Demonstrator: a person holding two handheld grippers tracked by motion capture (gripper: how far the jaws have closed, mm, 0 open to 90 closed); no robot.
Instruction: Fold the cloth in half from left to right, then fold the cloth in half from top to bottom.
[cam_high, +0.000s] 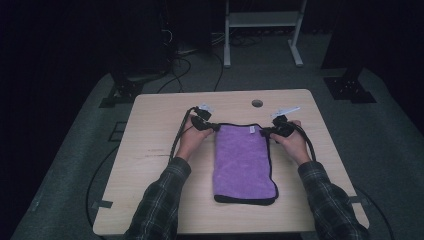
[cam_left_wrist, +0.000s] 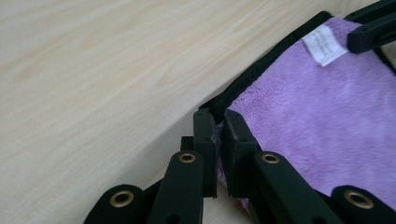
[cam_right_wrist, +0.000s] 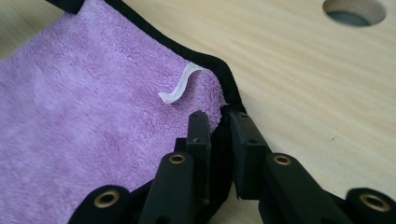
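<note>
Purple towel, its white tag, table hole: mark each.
purple towel (cam_high: 244, 162): high view, middle of the pile.
white tag (cam_left_wrist: 324, 44): left gripper view, flat face of the label.
table hole (cam_right_wrist: 355, 10): right gripper view, its opening.

Towel (cam_left_wrist: 317, 121) in the left gripper view: cut off by the right and bottom edges.
Towel in the right gripper view (cam_right_wrist: 84, 116): cut off by the left edge.
Towel corners: each hidden between closed jaws.
Label (cam_left_wrist: 323, 44) print: too small to read.
Table hole (cam_right_wrist: 355, 10): cut by the top edge.
Forearms (cam_high: 157, 200): cut off at the bottom edge of the high view.
Room behind table (cam_high: 150, 100): too dark to tell.
</note>
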